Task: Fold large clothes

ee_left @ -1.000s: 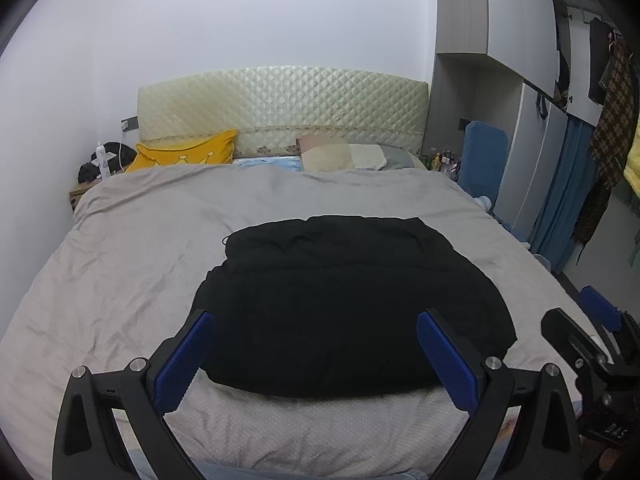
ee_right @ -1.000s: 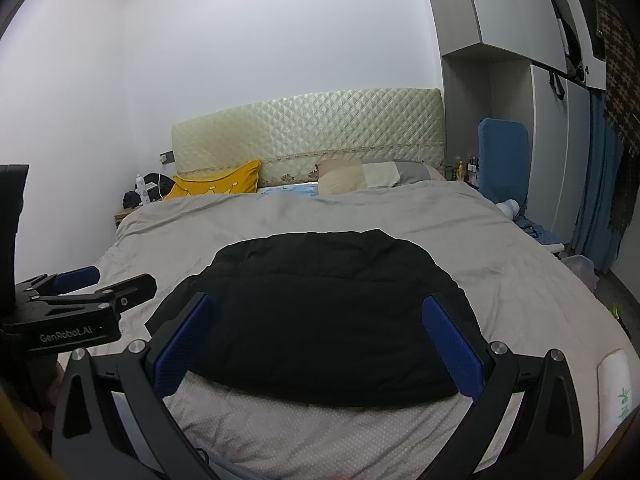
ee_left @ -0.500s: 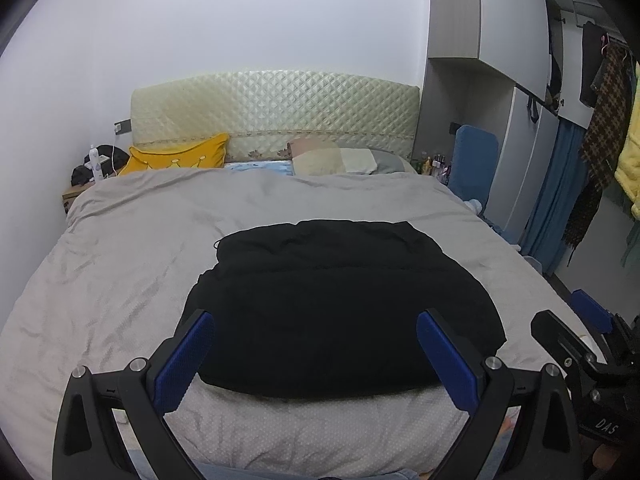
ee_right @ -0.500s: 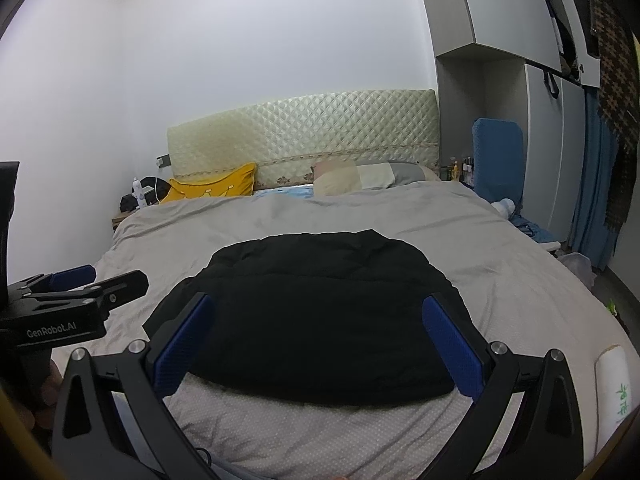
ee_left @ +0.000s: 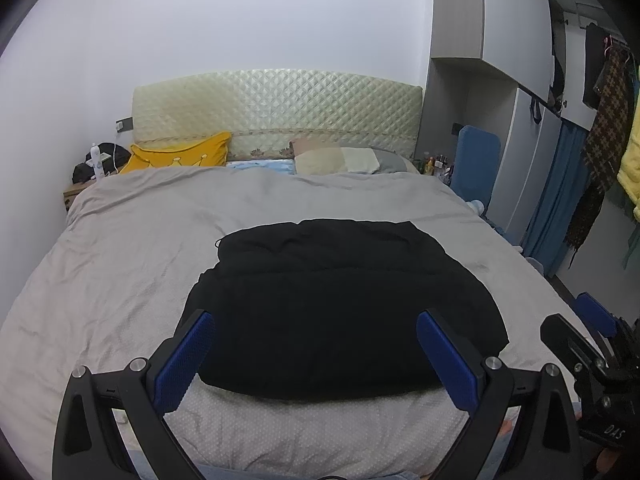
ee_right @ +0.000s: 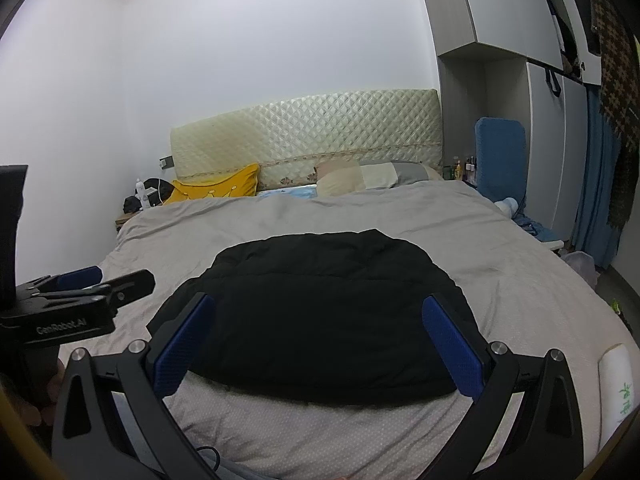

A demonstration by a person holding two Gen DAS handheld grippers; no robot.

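Note:
A large black padded garment (ee_left: 344, 304) lies folded in a compact bundle on the grey bed cover (ee_left: 132, 248); it also shows in the right wrist view (ee_right: 320, 312). My left gripper (ee_left: 316, 344) is open and empty, held above the bed's foot end, short of the garment's near edge. My right gripper (ee_right: 320, 340) is open and empty, also above the foot end, apart from the garment. The right gripper shows at the right edge of the left wrist view (ee_left: 592, 344). The left gripper shows at the left of the right wrist view (ee_right: 80, 292).
A yellow cushion (ee_left: 176, 156) and pillows (ee_left: 344, 160) lie by the quilted headboard (ee_left: 276, 108). A bedside table (ee_left: 76, 192) stands at the left. A wardrobe (ee_left: 520, 128), blue curtain (ee_left: 556, 200) and hanging clothes (ee_left: 604, 120) are on the right. A white object (ee_right: 618, 384) lies at the bed's right corner.
Both grippers have pulled back and risen slightly from the garment, which looks smaller and further off. The garment has not moved.

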